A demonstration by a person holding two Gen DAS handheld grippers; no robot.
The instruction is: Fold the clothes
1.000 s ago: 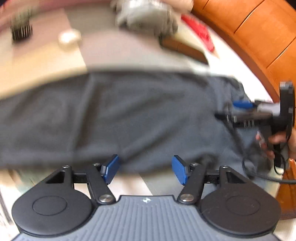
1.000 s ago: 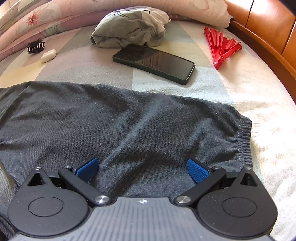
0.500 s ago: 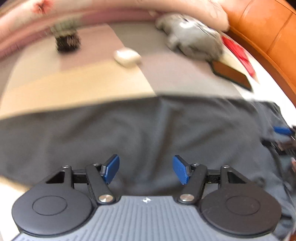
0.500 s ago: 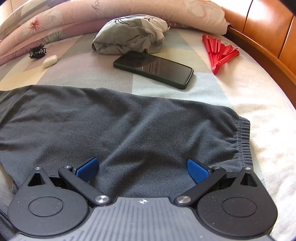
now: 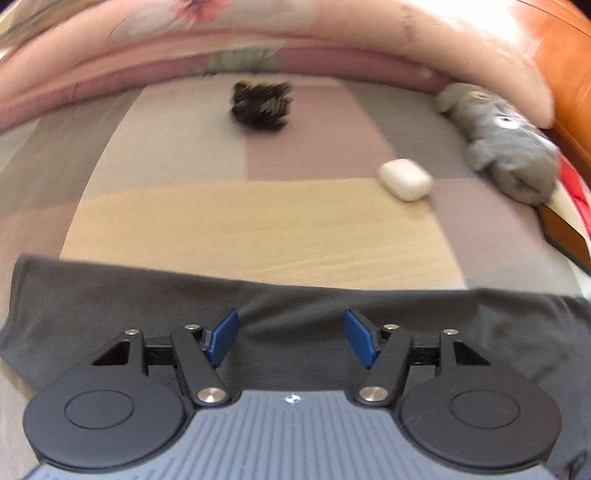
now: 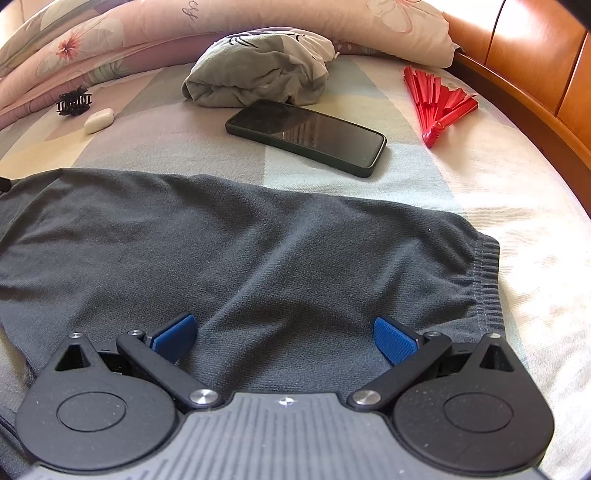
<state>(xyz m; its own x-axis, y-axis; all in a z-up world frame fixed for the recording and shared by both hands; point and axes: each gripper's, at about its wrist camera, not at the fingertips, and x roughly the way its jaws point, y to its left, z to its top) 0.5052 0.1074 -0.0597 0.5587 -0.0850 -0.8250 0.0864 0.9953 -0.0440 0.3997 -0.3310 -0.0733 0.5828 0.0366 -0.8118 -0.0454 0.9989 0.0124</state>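
A dark grey pair of shorts [image 6: 258, 251] lies spread flat on the bed, its elastic waistband [image 6: 487, 280] at the right. My right gripper [image 6: 284, 338] is open and empty, low over the near edge of the cloth by the waistband. My left gripper [image 5: 291, 338] is open and empty over the other end of the shorts [image 5: 110, 306], whose far edge runs across the left wrist view. Whether the fingers touch the cloth I cannot tell.
Behind the shorts lie a black phone [image 6: 306, 136], a red folding fan [image 6: 439, 103], a rolled grey garment [image 6: 258, 70], a white earbud case [image 5: 404, 179] and a black hair claw [image 5: 262, 105]. A floral quilt [image 6: 110, 33] and an orange wooden headboard [image 6: 535, 55] border the bed.
My left gripper has swung left along the shorts toward their far end, and the right gripper has left its view. My right gripper has barely moved. Both stay open.
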